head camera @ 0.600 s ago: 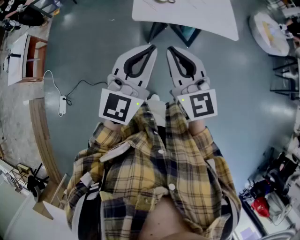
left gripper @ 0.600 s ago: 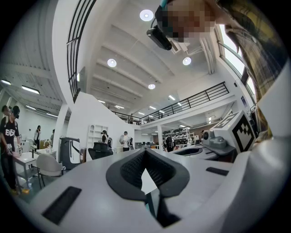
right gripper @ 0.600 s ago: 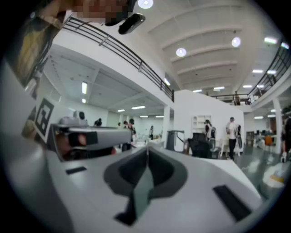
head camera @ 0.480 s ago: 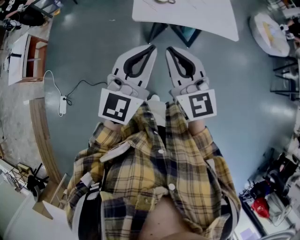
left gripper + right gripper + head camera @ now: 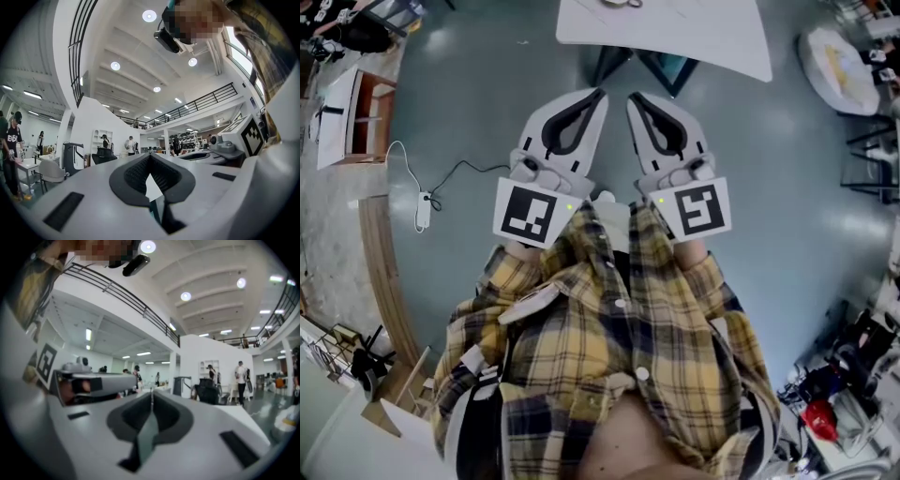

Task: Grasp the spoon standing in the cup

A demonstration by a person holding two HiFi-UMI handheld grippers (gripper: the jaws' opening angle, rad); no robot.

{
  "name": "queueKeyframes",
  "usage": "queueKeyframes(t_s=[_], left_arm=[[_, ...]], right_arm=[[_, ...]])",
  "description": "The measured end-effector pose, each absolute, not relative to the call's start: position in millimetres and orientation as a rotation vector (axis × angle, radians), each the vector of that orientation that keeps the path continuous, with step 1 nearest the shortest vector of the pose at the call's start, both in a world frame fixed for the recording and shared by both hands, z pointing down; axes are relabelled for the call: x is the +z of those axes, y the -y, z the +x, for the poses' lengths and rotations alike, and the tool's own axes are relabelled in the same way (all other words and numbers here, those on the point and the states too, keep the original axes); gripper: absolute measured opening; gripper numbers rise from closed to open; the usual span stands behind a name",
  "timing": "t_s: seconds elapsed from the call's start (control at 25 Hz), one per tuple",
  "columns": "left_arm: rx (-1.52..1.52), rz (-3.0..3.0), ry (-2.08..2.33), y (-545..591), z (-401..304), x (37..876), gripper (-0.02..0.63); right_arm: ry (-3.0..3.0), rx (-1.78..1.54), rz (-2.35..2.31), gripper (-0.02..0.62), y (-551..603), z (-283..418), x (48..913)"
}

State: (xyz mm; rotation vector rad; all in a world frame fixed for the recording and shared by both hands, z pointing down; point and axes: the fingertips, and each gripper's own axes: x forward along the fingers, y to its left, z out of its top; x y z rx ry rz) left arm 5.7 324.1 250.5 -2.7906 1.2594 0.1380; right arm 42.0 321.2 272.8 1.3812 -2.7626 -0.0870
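Note:
My left gripper (image 5: 600,92) and right gripper (image 5: 631,97) are held side by side in front of the person's plaid shirt. Both point at the white table (image 5: 675,33) ahead. In the left gripper view the jaws of the left gripper (image 5: 150,155) meet at the tip with nothing between them. The right gripper (image 5: 151,391) is shut and empty too. At the table's far edge a small round object (image 5: 619,2), perhaps the cup, is cut off by the top of the head view. No spoon can be made out.
Dark table legs (image 5: 666,67) stand under the white table on a grey floor. A power strip with its cable (image 5: 425,208) lies at the left, near a wooden shelf (image 5: 356,117). A round white table (image 5: 839,66) is at the right. People stand far off.
Both grippers and the table have drifted a little to the left in the head view. The jaws stay shut.

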Motion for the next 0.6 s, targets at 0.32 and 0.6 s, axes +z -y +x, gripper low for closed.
queueKeyframes(t_s=[0.32,0.6], left_arm=[[0.144,-2.771,-1.274,-330,23,251,0.015],[0.138,-2.770,-1.286,-311,22,254,0.015]], right_arm=[[2.775,-0.093,1.368,0.037,-325,62,275],[2.773,-0.064,1.347,0.037,-307,62,281]])
